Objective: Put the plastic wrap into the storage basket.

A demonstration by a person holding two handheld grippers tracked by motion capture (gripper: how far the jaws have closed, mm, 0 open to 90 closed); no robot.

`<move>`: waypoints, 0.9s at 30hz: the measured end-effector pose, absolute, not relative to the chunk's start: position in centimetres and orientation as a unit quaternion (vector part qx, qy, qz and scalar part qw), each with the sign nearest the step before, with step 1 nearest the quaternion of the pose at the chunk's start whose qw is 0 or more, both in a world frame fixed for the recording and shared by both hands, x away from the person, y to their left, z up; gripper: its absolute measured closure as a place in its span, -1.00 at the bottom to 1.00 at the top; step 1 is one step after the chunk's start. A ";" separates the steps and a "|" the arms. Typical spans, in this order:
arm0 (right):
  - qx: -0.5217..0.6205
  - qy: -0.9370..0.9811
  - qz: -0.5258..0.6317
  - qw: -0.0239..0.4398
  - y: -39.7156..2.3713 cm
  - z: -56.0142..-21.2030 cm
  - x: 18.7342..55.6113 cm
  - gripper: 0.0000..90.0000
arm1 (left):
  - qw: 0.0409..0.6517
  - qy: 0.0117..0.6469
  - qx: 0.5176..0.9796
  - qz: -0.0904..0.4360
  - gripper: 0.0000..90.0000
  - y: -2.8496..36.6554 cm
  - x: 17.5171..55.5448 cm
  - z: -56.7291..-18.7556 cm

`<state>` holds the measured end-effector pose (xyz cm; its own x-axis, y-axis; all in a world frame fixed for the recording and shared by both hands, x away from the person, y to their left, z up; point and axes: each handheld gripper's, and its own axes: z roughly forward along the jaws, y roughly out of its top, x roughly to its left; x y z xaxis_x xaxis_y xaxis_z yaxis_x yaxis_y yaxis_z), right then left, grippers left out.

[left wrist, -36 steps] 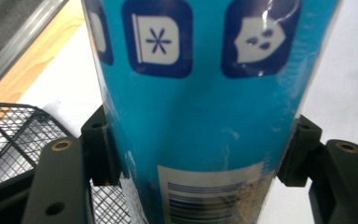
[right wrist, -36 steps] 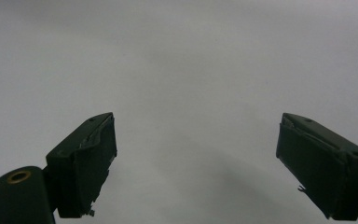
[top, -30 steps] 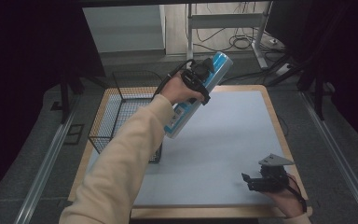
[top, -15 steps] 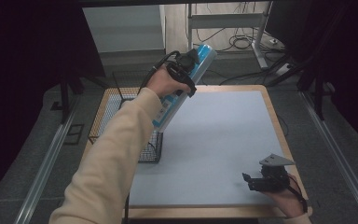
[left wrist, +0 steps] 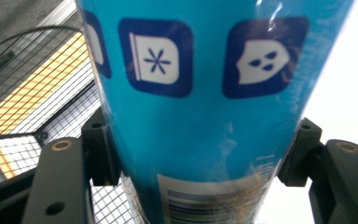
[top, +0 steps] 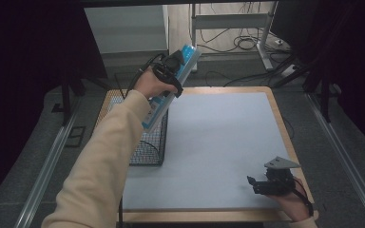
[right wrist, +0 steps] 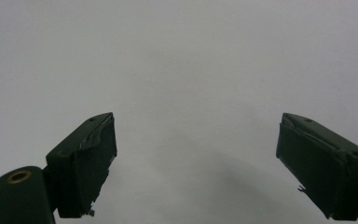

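As left tool clenches blue package, shifted leftward over wire basket; right tool released, unmoved.

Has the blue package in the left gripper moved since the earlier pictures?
Yes. The blue package, clamped in the left gripper, has shifted left, toward the wire basket.

Above the basket, which stands on the left edge of the table, the left gripper holds a tilted packet; well right of the basket and nearer, the right gripper rests on the table.
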<state>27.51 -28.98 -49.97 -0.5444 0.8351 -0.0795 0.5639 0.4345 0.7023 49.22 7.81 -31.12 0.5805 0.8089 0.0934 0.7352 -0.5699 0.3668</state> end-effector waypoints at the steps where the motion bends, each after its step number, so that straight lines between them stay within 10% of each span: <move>1: 0.427 0.819 0.317 0.213 -28.9 -50.0 27.5 -0.73 | 0.144 0.442 0.876 0.127 -0.30 8.0 49.3 -31.2; 27: 0.425 0.822 0.315 0.213 -28.7 -50.0 27.4 -0.73 | 0.109 0.468 0.870 0.113 -0.30 11.6 51.3 -36.7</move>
<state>27.40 -28.71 -50.03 -0.5485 0.8321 -0.0820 0.5646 0.4409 0.6978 51.27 11.64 -36.73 0.5369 0.8383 0.0951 0.7889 -0.5388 0.2956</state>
